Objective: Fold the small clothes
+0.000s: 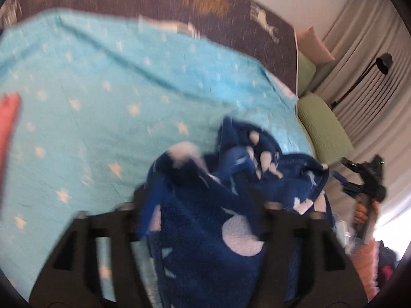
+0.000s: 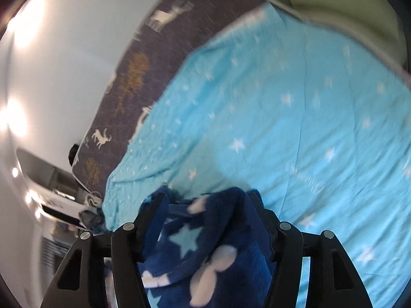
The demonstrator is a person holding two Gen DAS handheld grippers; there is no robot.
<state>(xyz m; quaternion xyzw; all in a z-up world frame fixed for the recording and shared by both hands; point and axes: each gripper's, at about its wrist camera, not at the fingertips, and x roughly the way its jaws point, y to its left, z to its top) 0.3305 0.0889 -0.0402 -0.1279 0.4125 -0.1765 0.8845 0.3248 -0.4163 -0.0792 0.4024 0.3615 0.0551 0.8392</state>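
Through the left wrist camera we saw the left gripper [image 1: 203, 205] at the bottom of the frame, its fingers spread apart with the dark blue fleece garment [image 1: 205, 220] bunched loosely between them, lying on the light blue star blanket [image 1: 90, 97]. The right gripper [image 1: 364, 177] showed at the right edge.

Through the right wrist camera the right gripper [image 2: 205, 205] also had its fingers apart, the same dark blue fleece garment [image 2: 205, 251] heaped between them at bottom centre on the light blue star blanket [image 2: 295, 107].
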